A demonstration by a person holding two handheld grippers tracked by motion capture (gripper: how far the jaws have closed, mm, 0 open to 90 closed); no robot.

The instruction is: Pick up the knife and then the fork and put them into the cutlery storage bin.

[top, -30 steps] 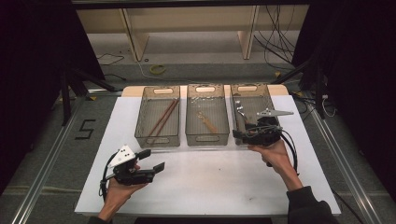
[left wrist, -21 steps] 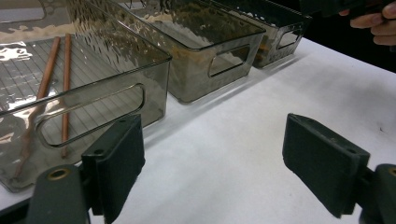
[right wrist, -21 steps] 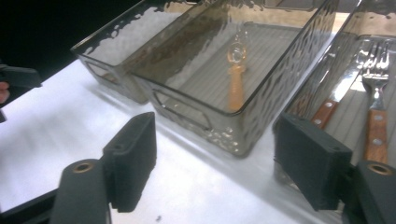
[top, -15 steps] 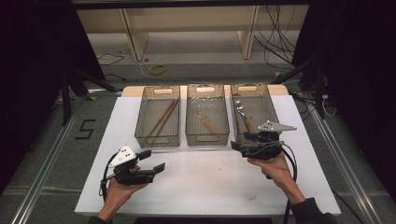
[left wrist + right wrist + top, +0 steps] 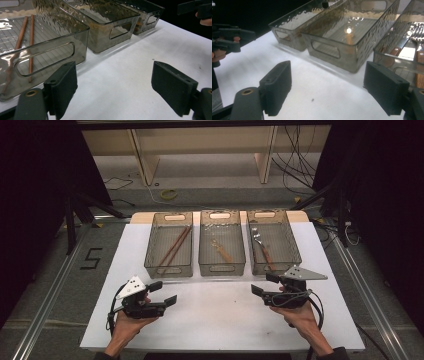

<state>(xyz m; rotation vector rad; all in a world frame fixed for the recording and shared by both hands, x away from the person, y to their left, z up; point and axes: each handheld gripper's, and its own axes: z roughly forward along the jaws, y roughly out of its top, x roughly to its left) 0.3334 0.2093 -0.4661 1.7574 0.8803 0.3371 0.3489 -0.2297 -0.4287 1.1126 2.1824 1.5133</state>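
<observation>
High view: three smoky clear plastic bins (image 5: 222, 251) sit in a row on a white table (image 5: 220, 312); left gripper (image 5: 169, 293) and right gripper (image 5: 266, 284) rest before them, both spread, empty.

Left gripper view: brown wooden chopsticks (image 5: 31, 42) in the nearest bin.

Right gripper view: its jaws have just been opening; wood-handled steel forks (image 5: 415, 40) lie in the bin beside them.

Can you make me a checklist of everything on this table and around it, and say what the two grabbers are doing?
Surface: white table top, bare in front.
Job's things: three clear bins in a row; left bin holds chopsticks, middle bin a small utensil, right bin forks.
Clutter: nothing seen.
Grippers: left gripper open, empty; right gripper has just been opening, empty, near right bin.
Cables: one trails from each gripper; more on floor behind.
Surroundings: wooden shelf legs, yellow ring on floor.
</observation>
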